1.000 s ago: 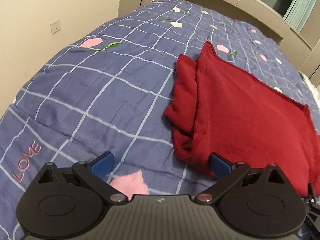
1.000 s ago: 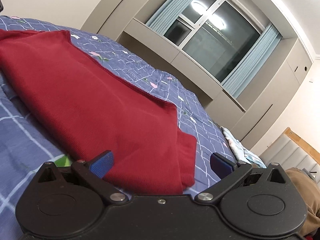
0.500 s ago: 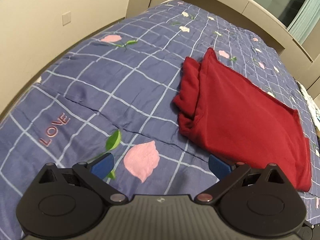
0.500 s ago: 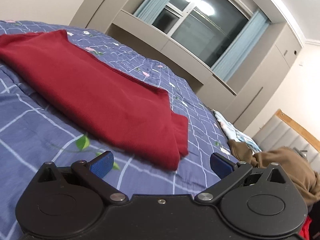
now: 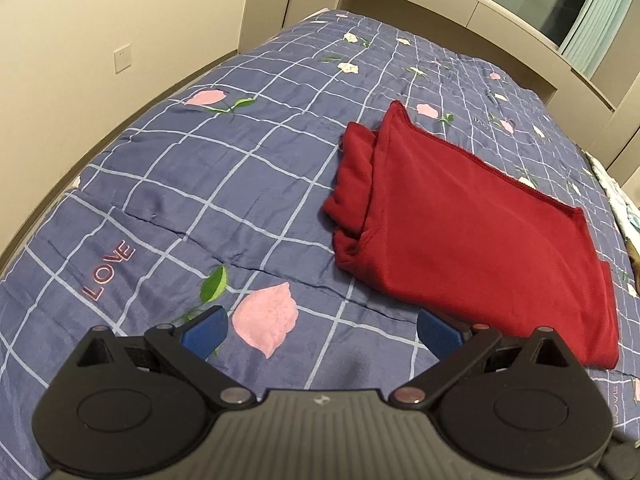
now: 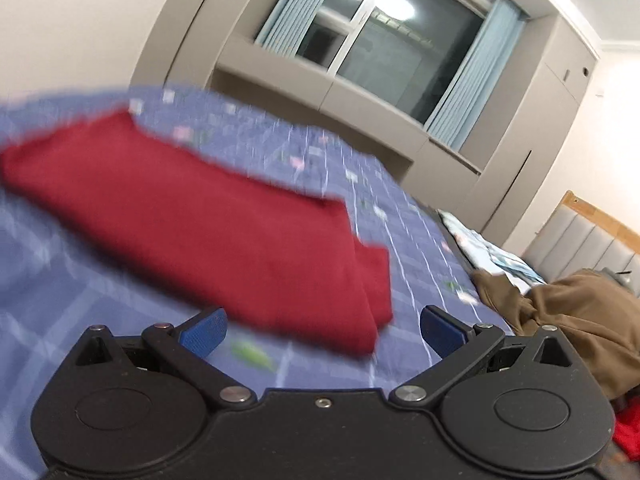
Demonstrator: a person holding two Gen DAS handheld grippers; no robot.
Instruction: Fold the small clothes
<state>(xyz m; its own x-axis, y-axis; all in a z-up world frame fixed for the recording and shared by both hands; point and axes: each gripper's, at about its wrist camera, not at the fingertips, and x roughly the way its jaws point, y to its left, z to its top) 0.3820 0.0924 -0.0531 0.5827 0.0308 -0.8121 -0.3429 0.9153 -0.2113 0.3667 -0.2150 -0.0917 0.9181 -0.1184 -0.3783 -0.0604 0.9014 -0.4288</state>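
Both your claws, left gripper [image 5: 322, 330] and right gripper [image 6: 323, 330], hang spread wide, holding nothing. Snag that loose sleeve bunch [image 5: 352, 184] on the red garment [image 5: 472, 224] and the fold pulls apart.

We are in a home bedroom: a bed [image 5: 240, 184] under a blue checked quilt [image 5: 168, 208] with pink flowers, a padded headboard [image 6: 592, 240], a curtained window [image 6: 384, 40] above built-in cabinets [image 6: 280, 76], and a wall switch [image 5: 123, 57].

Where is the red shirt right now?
The red garment lies folded on the blue checked bedspread, right of centre in the left wrist view, beyond the pink petal print.
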